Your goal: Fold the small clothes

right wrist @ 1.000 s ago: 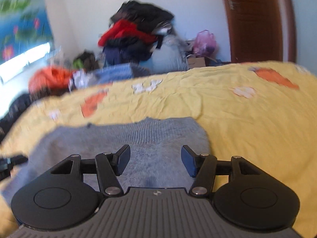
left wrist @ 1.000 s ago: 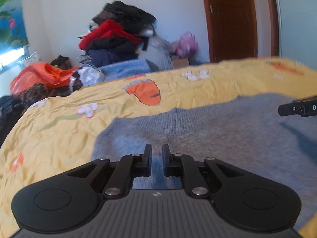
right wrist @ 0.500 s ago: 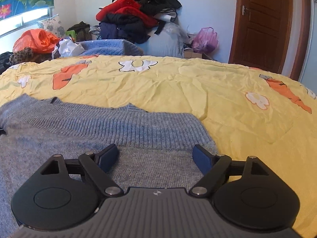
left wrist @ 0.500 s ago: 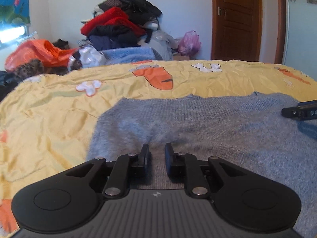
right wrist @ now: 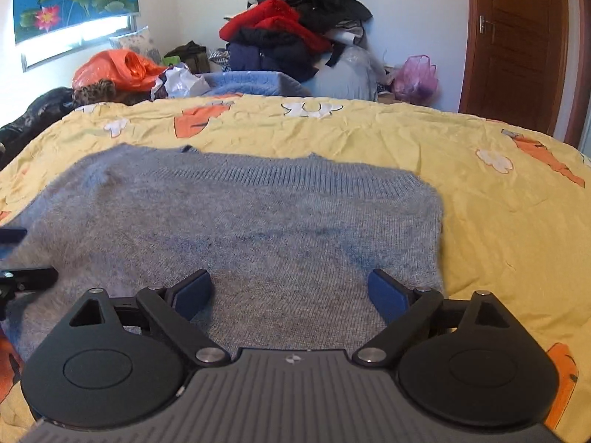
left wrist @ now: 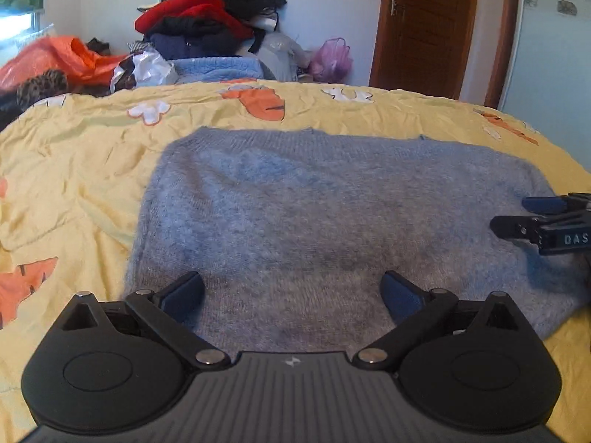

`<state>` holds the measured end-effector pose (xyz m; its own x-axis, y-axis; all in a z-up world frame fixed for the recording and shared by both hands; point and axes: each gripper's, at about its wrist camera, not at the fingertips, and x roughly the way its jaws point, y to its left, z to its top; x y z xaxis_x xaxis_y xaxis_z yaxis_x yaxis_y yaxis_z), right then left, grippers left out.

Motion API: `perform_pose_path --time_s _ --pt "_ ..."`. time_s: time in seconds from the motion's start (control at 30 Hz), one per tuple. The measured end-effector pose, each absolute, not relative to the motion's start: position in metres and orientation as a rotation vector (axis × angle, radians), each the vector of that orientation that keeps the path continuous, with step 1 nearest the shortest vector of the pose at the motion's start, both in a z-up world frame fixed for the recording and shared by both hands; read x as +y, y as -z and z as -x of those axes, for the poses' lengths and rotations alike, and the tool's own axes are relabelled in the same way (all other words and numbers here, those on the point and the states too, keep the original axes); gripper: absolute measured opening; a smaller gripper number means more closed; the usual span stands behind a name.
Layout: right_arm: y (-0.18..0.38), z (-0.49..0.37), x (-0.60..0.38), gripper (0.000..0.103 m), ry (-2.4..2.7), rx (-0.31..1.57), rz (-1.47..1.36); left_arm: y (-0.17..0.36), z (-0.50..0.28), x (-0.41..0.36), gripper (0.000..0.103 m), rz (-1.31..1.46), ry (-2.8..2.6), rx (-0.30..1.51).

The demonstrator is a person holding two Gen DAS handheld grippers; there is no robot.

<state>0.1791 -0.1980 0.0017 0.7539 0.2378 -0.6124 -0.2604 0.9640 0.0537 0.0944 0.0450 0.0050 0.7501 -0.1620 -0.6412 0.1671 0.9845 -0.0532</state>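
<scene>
A fuzzy grey-blue knitted sweater (left wrist: pixel 325 214) (right wrist: pixel 240 229) lies flat, folded into a rectangle, on the yellow carrot-print bedspread (left wrist: pixel 74 170) (right wrist: pixel 498 221). My left gripper (left wrist: pixel 291 295) hovers over its near left part, jaws opening wide, with only the flat knit beneath them and nothing gripped. My right gripper (right wrist: pixel 290 293) hangs over the near right part, jaws also opening, nothing pinched between the blue pads. Each gripper shows at the edge of the other's view: the right gripper (left wrist: pixel 550 221) at the right, the left gripper (right wrist: pixel 22 277) at the left.
Beyond the bed's far edge stands a tall pile of red, black and navy clothes (left wrist: pixel 207 22) (right wrist: pixel 291 33). An orange plastic bag (right wrist: pixel 118 68), a light blue garment (left wrist: pixel 218 68) and a pink bag (right wrist: pixel 415 77) lie nearby. A brown wooden door (left wrist: pixel 424 26) is at the right.
Both grippers let go of the sweater: the left went from nearly shut to wide open, the right opened further. The sweater now lies flat, and both hands dropped slightly toward it.
</scene>
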Motion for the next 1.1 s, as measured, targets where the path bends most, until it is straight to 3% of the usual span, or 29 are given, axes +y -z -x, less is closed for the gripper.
perform_pose_path --time_s 0.07,0.17,0.3,0.5,0.9,1.0,1.1 --pt "-0.002 -0.179 -0.197 0.098 -0.279 0.667 0.039 -0.006 -0.091 0.042 0.103 -0.036 0.171 0.703" --pt "-0.013 -0.164 -0.203 0.091 -0.245 0.661 -0.009 -0.013 -0.072 0.044 0.103 -0.025 0.155 0.703" --pt "-0.030 -0.112 -0.228 0.095 -0.297 0.607 -0.165 -0.015 -0.039 0.057 0.103 0.012 0.156 0.718" --pt "-0.002 -0.078 -0.232 0.096 -0.307 0.665 -0.039 -0.009 -0.029 0.053 0.103 -0.031 0.130 0.739" --pt "-0.016 -0.082 -0.222 0.096 -0.280 0.706 -0.041 -0.008 -0.025 0.050 0.103 -0.032 0.110 0.720" --pt "-0.001 -0.081 -0.218 0.103 -0.296 0.691 0.027 -0.008 -0.025 0.049 0.103 -0.030 0.114 0.718" --pt "-0.003 -0.081 -0.215 0.103 -0.289 0.705 0.045 -0.008 -0.025 0.049 0.103 -0.029 0.113 0.717"
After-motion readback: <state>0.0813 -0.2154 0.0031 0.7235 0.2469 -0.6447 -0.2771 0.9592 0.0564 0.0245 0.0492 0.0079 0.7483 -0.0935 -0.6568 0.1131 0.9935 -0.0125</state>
